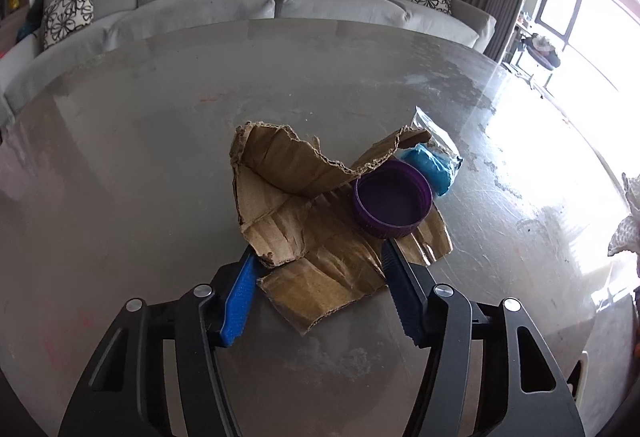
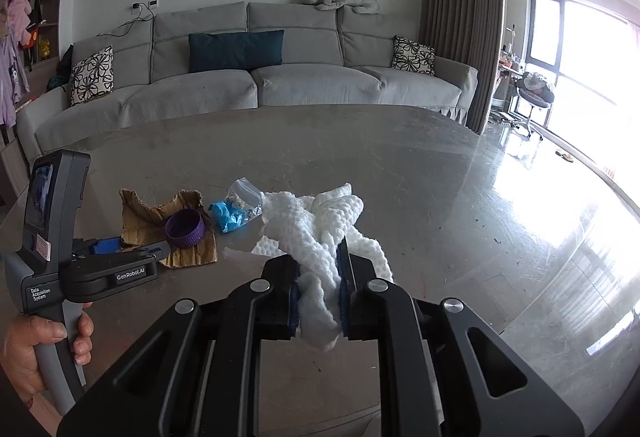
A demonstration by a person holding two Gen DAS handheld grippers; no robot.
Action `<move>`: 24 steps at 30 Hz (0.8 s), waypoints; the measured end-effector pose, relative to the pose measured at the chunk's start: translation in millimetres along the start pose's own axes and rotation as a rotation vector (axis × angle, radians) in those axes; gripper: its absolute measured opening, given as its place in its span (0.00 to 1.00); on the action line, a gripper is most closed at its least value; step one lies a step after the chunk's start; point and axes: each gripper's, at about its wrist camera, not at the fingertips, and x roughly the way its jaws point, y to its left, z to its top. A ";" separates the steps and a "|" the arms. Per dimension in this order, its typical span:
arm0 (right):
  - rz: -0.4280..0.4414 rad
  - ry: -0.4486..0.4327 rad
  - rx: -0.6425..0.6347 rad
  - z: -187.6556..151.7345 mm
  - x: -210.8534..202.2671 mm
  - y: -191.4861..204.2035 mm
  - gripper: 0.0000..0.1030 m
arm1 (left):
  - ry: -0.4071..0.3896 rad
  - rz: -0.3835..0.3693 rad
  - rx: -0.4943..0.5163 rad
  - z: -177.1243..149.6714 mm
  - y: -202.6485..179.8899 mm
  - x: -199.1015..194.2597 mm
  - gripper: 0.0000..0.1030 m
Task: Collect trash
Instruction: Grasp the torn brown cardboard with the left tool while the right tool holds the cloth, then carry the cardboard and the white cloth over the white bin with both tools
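Closest to us, our right gripper (image 2: pixel 318 277) is clamped on a wad of white foam wrap (image 2: pixel 320 225). Most of the wad sticks out past the fingertips and droops toward the bench (image 2: pixel 440 197), so a quick swing could snag it or pull it free.

Our left gripper (image 1: pixel 316 269) is spread wide, low over the bench, its fingers straddling the near edge of the torn cardboard (image 1: pixel 312 237). Nothing held yet. Risk here: the cardboard lies flat, so closing may just push it forward or crumple it instead of pinching it.

Further out, the purple cap (image 1: pixel 392 201) sits on that cardboard. Lift or tilt the sheet and we judge the cap rolls off, maybe off the bench.

Past the cap, touching it or just beside, lies a clear bag with blue stuff (image 1: pixel 434 165). A shoved sheet could knock it further away.
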 end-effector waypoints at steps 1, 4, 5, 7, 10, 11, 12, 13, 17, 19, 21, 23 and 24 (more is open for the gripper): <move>0.003 -0.008 0.003 0.9 -2.2 -0.2 0.15 | -0.001 -0.009 0.000 0.0 0.4 -0.5 0.53; 0.013 -0.018 0.005 3.2 -5.9 4.7 0.16 | 0.005 -0.055 0.001 -0.4 -1.4 -2.9 0.29; 0.015 -0.026 0.007 4.0 -7.7 5.6 0.16 | 0.003 -0.053 0.012 -0.3 -3.5 -4.6 0.28; 0.022 -0.032 0.007 6.0 -10.7 7.7 0.16 | -0.016 -0.044 0.036 -0.1 -7.8 -10.8 0.25; 0.025 -0.044 0.008 9.6 -15.0 9.5 0.16 | -0.070 -0.019 0.073 0.0 -13.3 -27.7 0.23; 0.026 -0.050 0.010 10.5 -16.8 9.5 0.16 | -0.090 -0.007 0.091 0.9 -16.5 -34.5 0.22; 0.025 -0.055 0.012 11.1 -18.5 9.8 0.16 | -0.112 0.003 0.109 2.2 -19.2 -42.0 0.22; 0.028 -0.054 0.012 11.9 -19.7 9.8 0.16 | -0.132 0.011 0.127 2.9 -22.7 -48.5 0.22; 0.034 -0.066 0.019 14.2 -26.6 8.2 0.16 | -0.195 0.031 0.179 6.9 -34.7 -73.2 0.21; 0.038 -0.076 0.024 12.4 -31.0 5.7 0.16 | -0.213 0.036 0.190 8.9 -39.1 -83.2 0.21; 0.046 -0.083 0.028 11.0 -35.6 4.2 0.16 | -0.226 0.042 0.196 10.1 -41.4 -91.1 0.21; 0.048 -0.092 0.029 10.3 -41.7 3.8 0.16 | -0.230 0.044 0.197 11.2 -42.7 -97.8 0.21; 0.051 -0.095 0.029 10.8 -44.6 4.0 0.16 | -0.233 0.045 0.197 11.9 -43.0 -101.3 0.21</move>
